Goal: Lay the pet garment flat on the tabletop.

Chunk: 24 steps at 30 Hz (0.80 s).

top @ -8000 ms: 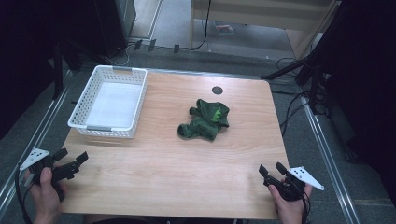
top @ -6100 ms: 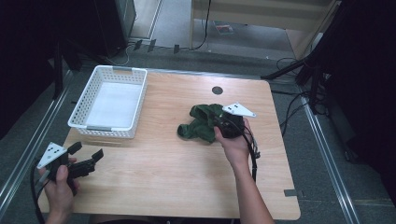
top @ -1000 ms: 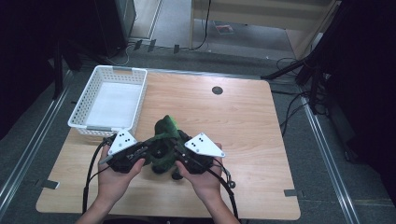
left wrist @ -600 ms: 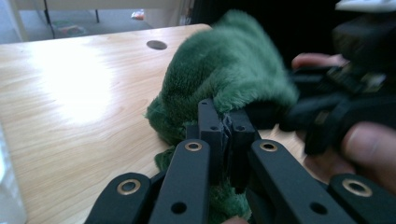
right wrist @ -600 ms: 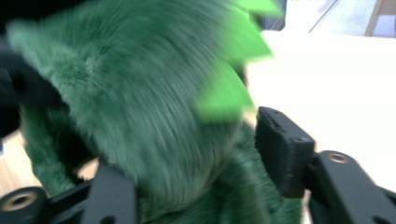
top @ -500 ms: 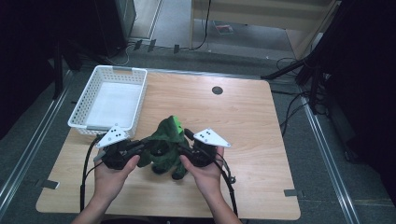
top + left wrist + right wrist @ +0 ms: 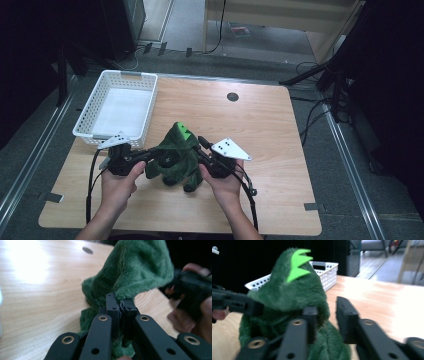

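Soft, fuzzy green dinosaur toy [image 7: 177, 155] low in the middle, on the wooden counter [image 7: 260, 125]. Left gripper [image 7: 120, 308] fingers pinching its fur; right gripper [image 7: 325, 322] fingers spread. Probably light, floppy; best grabbed by thick folds.

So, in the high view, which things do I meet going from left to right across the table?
White basket → left claw → green plush toy → right claw.

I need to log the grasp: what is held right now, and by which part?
The left gripper pinches a fold of the green plush toy; right gripper is open.
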Each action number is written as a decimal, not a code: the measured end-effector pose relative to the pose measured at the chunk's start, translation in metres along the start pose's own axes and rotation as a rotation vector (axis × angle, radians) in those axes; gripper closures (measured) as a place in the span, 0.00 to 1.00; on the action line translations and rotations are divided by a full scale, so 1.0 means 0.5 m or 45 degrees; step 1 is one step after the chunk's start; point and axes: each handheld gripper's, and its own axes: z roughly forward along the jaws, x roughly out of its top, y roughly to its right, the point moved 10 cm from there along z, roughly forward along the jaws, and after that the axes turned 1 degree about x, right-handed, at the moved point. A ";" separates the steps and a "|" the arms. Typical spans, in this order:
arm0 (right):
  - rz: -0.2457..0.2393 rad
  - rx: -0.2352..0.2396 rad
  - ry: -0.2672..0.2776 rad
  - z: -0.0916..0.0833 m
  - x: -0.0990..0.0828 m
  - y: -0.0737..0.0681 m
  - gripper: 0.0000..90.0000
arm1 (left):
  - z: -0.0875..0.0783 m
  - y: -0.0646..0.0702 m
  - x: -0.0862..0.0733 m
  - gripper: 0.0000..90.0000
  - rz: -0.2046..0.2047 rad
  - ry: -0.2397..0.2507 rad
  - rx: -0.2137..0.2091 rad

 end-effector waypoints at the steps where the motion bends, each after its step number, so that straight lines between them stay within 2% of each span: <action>1: 0.035 0.015 -0.027 0.011 -0.013 -0.004 0.72 | -0.006 0.002 0.007 0.98 -0.017 0.038 -0.025; 2: 0.038 0.025 -0.030 0.015 -0.017 -0.006 0.71 | -0.006 0.002 0.007 0.98 -0.017 0.038 -0.025; 3: 0.050 0.038 -0.041 0.019 -0.023 -0.011 0.70 | -0.009 0.007 0.012 0.98 -0.035 0.062 -0.065; 4: 0.057 0.048 -0.057 0.025 -0.030 -0.015 0.68 | -0.009 0.007 0.012 0.98 -0.035 0.062 -0.065; 5: 0.057 0.048 -0.057 0.025 -0.030 -0.015 0.68 | -0.011 0.011 0.013 0.98 -0.041 0.069 -0.093; 8: 0.090 0.094 -0.098 0.042 -0.050 -0.032 0.58 | -0.010 0.020 0.014 0.98 -0.044 0.077 -0.128; 10: 0.121 0.085 -0.139 0.050 -0.061 -0.032 0.53 | -0.010 0.021 0.014 0.98 -0.041 0.079 -0.130; 11: 0.145 0.085 -0.160 0.054 -0.067 -0.030 0.53 | -0.012 0.023 0.017 0.98 -0.044 0.088 -0.139; 12: 0.165 0.086 -0.175 0.056 -0.072 -0.026 0.57 | -0.012 0.023 0.017 0.98 -0.044 0.088 -0.139; 13: 0.175 0.091 -0.174 0.056 -0.074 -0.022 0.65 | -0.016 0.020 0.019 0.98 -0.048 0.094 -0.142; 14: 0.175 0.091 -0.174 0.056 -0.074 -0.022 0.65 | -0.016 0.020 0.019 0.98 -0.048 0.094 -0.142; 15: 0.185 0.115 -0.168 0.050 -0.075 -0.016 0.82 | -0.019 0.015 0.022 0.97 -0.066 0.103 -0.141; 17: 0.173 0.129 -0.144 0.041 -0.067 -0.009 0.91 | -0.021 0.012 0.023 0.97 -0.070 0.106 -0.139; 19: 0.167 0.129 -0.127 0.035 -0.060 -0.005 0.94 | -0.025 0.006 0.027 0.97 -0.084 0.116 -0.136; 20: 0.160 0.145 -0.085 0.021 -0.042 0.001 0.97 | -0.029 0.001 0.030 0.97 -0.087 0.123 -0.132; 22: 0.163 0.159 -0.065 0.013 -0.032 0.003 0.97 | -0.032 0.001 0.032 0.97 -0.087 0.128 -0.132; 24: 0.135 0.187 -0.049 -0.001 -0.013 0.003 0.97 | -0.039 0.002 0.039 0.97 -0.082 0.140 -0.134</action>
